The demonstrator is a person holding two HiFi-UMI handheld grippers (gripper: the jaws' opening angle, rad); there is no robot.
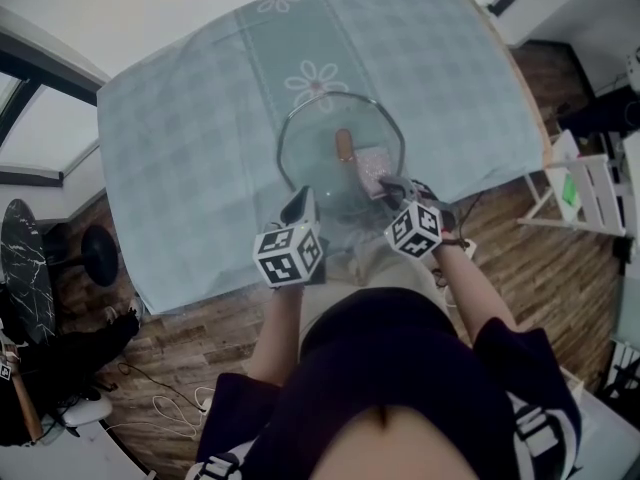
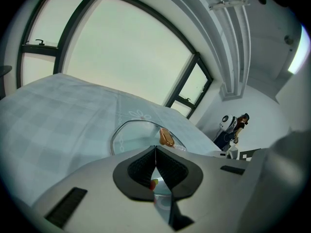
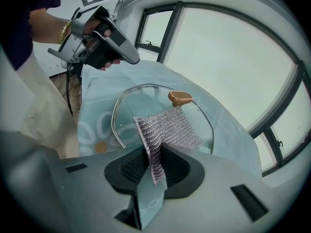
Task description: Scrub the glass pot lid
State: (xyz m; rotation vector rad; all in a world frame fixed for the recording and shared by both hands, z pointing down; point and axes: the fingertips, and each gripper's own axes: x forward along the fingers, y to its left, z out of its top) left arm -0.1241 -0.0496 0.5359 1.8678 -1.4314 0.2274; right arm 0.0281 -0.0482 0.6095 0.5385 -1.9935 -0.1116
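The glass pot lid (image 1: 318, 168) lies flat on the table (image 1: 190, 158), close to the near edge and about midway along it, on a pale checked tablecloth (image 1: 450, 78) with flower prints. Its brown knob (image 1: 344, 145) stands at the centre, pointing up.

The right gripper (image 3: 154, 161) is clamped on 1 corner of a silvery mesh scrubbing cloth (image 3: 167, 127). The rest of the cloth fans out over the glass just beside the knob, on the side nearer the person. The left gripper (image 1: 298, 208) has its jaws pressed together. It sits at the lid's near-left rim, and from the right gripper view its tip looks just clear of the metal band. I cannot tell whether it touches the rim.

The lid is likely stiff, moderately heavy and breakable, and its smooth domed glass probably skids on the cloth-covered table under sideways rubbing. Steadying seems the left gripper's job. The knob looks like the surest hold, being narrow enough for the jaws and central. The thin metal rim is a second choice, though a pinch there may tip the lid. The mesh cloth is limp, so it needs downward pressure from the right gripper to bite.
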